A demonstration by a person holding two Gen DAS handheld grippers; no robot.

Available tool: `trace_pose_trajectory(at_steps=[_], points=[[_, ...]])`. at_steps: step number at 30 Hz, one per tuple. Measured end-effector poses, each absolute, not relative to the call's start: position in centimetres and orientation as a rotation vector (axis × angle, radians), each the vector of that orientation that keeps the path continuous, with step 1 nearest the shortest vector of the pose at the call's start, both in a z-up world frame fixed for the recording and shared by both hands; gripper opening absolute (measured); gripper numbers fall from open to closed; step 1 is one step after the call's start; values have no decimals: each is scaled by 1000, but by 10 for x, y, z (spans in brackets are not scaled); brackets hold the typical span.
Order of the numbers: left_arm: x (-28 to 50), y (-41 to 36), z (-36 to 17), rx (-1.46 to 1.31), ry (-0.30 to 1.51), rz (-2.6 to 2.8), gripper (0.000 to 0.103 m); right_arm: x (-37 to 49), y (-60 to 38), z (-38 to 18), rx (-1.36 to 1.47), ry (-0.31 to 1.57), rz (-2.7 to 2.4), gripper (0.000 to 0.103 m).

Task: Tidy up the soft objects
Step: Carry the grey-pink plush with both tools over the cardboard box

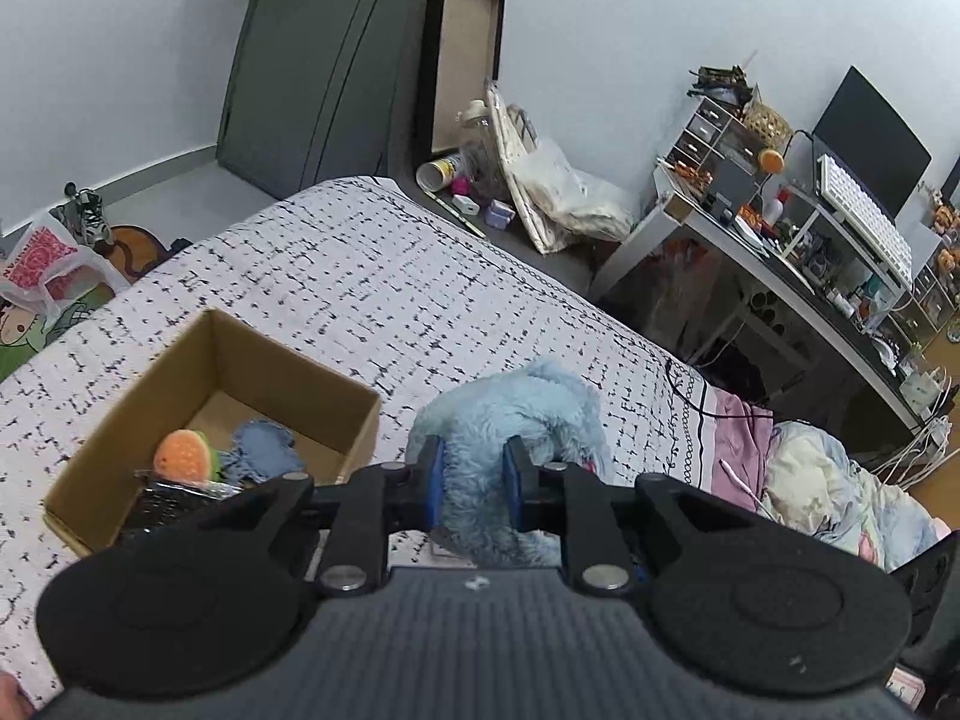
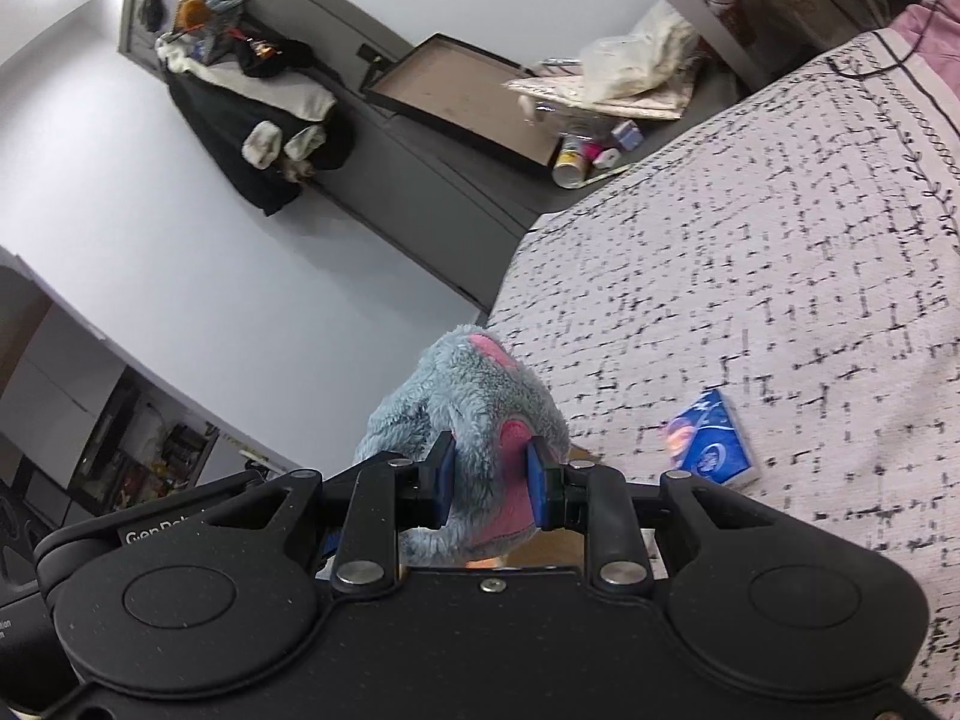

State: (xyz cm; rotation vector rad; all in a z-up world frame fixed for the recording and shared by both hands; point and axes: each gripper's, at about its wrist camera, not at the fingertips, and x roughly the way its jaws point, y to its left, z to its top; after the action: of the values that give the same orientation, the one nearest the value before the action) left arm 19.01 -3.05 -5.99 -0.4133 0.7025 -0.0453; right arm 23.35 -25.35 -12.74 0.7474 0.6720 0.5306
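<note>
**On the bed: blue plush pinched from two sides**

On the bed (image 1: pixel 372 276), a wide cover in white with short black dashes, filling most of both views. At its far side, a desk (image 1: pixel 750 252) crowded with small things, a keyboard (image 1: pixel 864 216) and a dark monitor (image 1: pixel 870 138). Against the wall, a dark flat panel (image 1: pixel 312 60) and a shallow framed board (image 1: pixel 462 54) leaning beside it.

Near the left edge of the cover, an open cardboard box (image 1: pixel 336 414), standing upright. Inside it, a flat blue soft piece (image 1: pixel 264 450) and an orange round soft toy (image 1: pixel 183 455) touching each other, with something dark and shiny just beside them, too unclear to name.

Just right of the box, held above the cover, a fluffy light-blue plush toy (image 1: pixel 510 420) with pink patches (image 2: pixel 498 354). Left gripper (image 1: pixel 474 480): jaws drawn close, blue pads pressing into the fur from both sides. Right gripper (image 2: pixel 489 480): jaws likewise closed in, pinching the same plush at a pink part.

Farther right on the cover, in the right wrist view, a small blue packet (image 2: pixel 711 441) lying flat, apart from the plush.

At the head of the bed, a crumpled pale blanket (image 1: pixel 840 480) and pink cloth (image 1: pixel 744 444).
</note>
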Motion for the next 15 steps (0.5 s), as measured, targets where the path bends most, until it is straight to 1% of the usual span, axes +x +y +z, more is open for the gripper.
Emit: trace_pose_trajectory(at_steps=[11,15], points=[[176,12,-61,-443,679,-22,19,222,-214,-125,684,635,589,25],[176,23,-61,-447,671,-23,18,224,-205,-126,695,623,608,27]])
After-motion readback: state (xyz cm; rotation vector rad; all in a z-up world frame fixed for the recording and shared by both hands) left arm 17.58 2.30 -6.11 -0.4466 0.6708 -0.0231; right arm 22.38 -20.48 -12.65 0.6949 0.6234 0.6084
